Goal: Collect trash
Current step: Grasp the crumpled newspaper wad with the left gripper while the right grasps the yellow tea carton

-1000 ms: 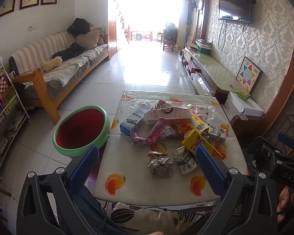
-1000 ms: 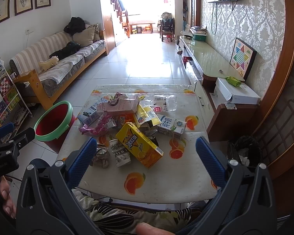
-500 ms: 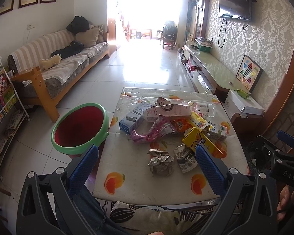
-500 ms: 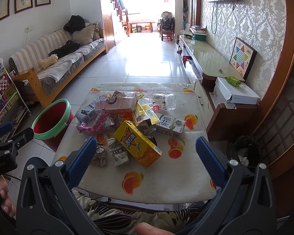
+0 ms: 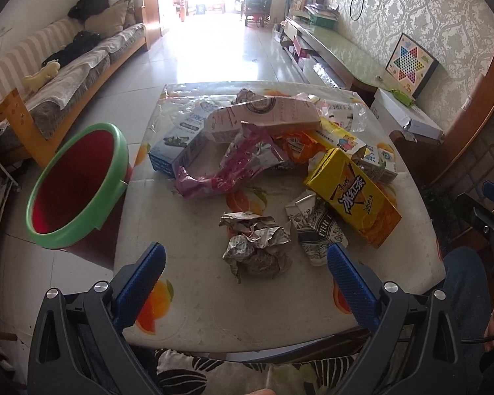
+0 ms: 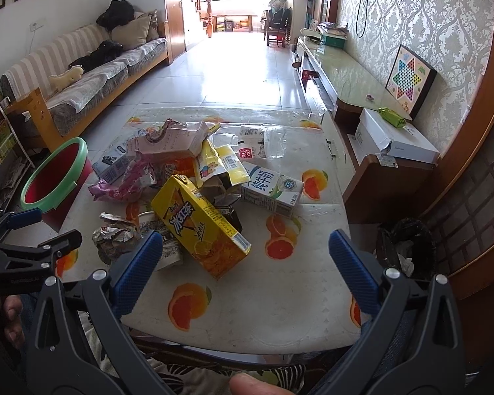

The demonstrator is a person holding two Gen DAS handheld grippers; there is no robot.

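Both sets of tongs spread wide and holding nothing: left tongs (image 5: 245, 265) poised low over the near edge of the bench (image 5: 194, 299), lined up on the crumpled foil wad (image 5: 255, 247); right tongs (image 6: 245, 251) hanging above the near edge too, facing the yellow tea carton (image 6: 201, 227).

Trash heaped mid-bench: pink wrapper (image 5: 227, 168), blue box (image 5: 178, 146), long pink carton (image 5: 263, 118) lying across the top, milk carton (image 6: 271, 189) to the right, clear plastic bottle (image 6: 263, 136) at the back. Red bin with green rim (image 5: 79, 181) standing on the floor just off the left edge of the bench, mouth tilted toward the left camera.

Likely trouble:
- Foil wad probably light and springy; could squirt out of a closing pinch or shed scraps if caught by a corner only.
- Torn paper cup (image 5: 314, 227) touching the wad; risk of dragging it along half-gripped and dropping it short of the bin.
- Yellow tea carton leaning on the pile; pulling it free may topple neighbouring pieces, perhaps off the right edge.
- Bin lower than the bench and off to one side; a release too early or too far over could land on the floor.
- Two tongs close together near the foil; some chance of collision if both reach inward.
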